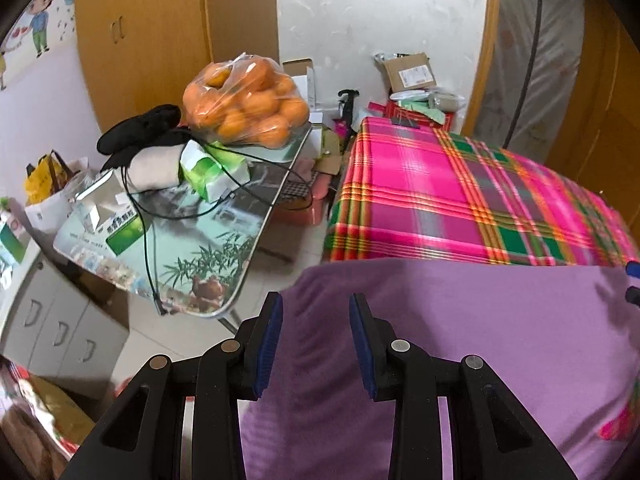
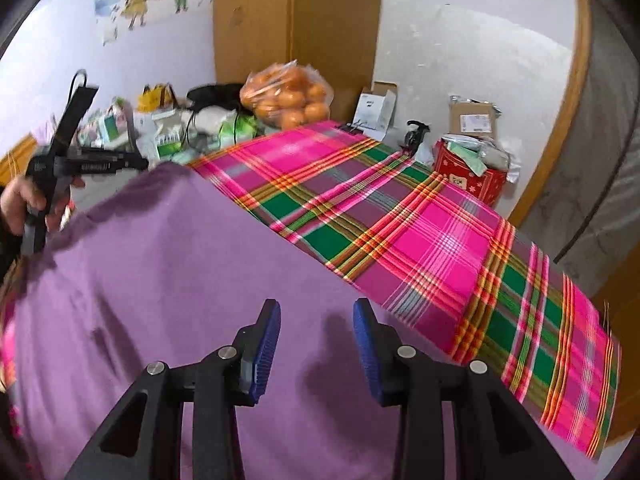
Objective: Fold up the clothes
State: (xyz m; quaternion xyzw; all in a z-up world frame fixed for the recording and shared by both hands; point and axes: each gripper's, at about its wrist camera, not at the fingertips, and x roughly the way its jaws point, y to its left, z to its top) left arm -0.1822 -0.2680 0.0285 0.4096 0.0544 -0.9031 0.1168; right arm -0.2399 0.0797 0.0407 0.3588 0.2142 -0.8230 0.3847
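A purple garment (image 1: 460, 340) (image 2: 168, 300) lies spread on a table under a pink, green and orange plaid cloth (image 1: 460, 196) (image 2: 420, 248). My left gripper (image 1: 316, 308) hovers open above the garment's left edge, with nothing between its blue pads (image 1: 273, 344). My right gripper (image 2: 317, 312) hangs open over the garment's far right part, near where it meets the bare plaid cloth. In the right wrist view, a hand holds the left gripper's handle (image 2: 60, 168) at the far left, beyond the garment's corner.
A side table (image 1: 208, 248) to the left carries a bag of oranges (image 1: 246, 104) (image 2: 290, 96), green-and-white boxes (image 1: 212, 172), black cloth and a cable. Past the plaid table stand a red tin (image 2: 472, 176) and cardboard boxes (image 1: 412, 72). Wooden cupboards (image 1: 160, 32) line the wall.
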